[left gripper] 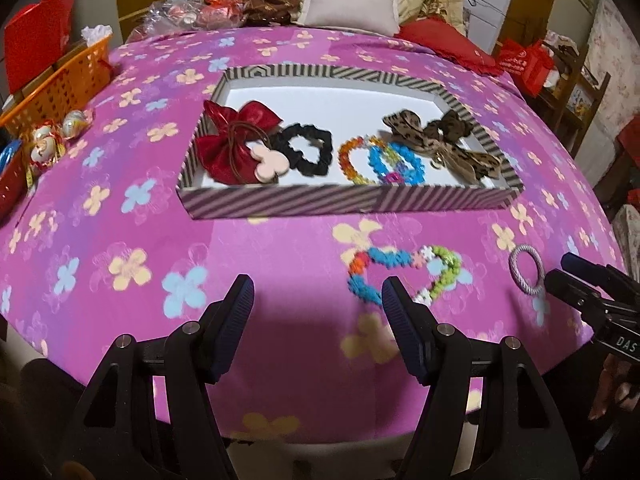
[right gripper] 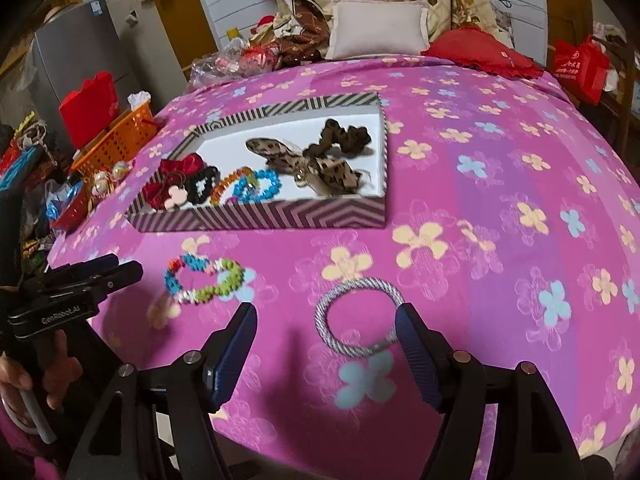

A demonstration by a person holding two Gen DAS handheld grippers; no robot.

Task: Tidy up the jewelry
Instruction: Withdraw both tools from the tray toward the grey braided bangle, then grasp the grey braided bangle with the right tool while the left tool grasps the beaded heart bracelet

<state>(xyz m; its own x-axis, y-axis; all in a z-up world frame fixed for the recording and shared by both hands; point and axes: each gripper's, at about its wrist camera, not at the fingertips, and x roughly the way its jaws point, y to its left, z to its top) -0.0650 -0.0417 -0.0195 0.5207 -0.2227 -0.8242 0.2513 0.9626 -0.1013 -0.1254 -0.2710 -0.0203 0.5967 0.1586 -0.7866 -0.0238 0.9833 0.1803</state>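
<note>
A striped tray (left gripper: 280, 200) (right gripper: 256, 216) on the pink floral bedcover holds a red bow (left gripper: 236, 136), a black scrunchie (left gripper: 306, 148), bead bracelets (left gripper: 380, 160) and a leopard bow (left gripper: 444, 140) (right gripper: 316, 160). A multicoloured bead bracelet (left gripper: 404, 274) (right gripper: 204, 280) lies on the cover in front of the tray, beside my open, empty left gripper (left gripper: 318, 304). A silver-grey hair ring (left gripper: 527, 268) (right gripper: 358, 316) lies further right; my open right gripper (right gripper: 326, 328) hovers over it, its right finger near the ring's edge.
An orange basket (left gripper: 64, 80) (right gripper: 120, 136), a red tray and wrapped sweets (left gripper: 52, 140) sit at the left edge. Pillows (left gripper: 352, 0), a red cushion and clutter lie at the far end. A red bag (right gripper: 580, 64) stands at the right.
</note>
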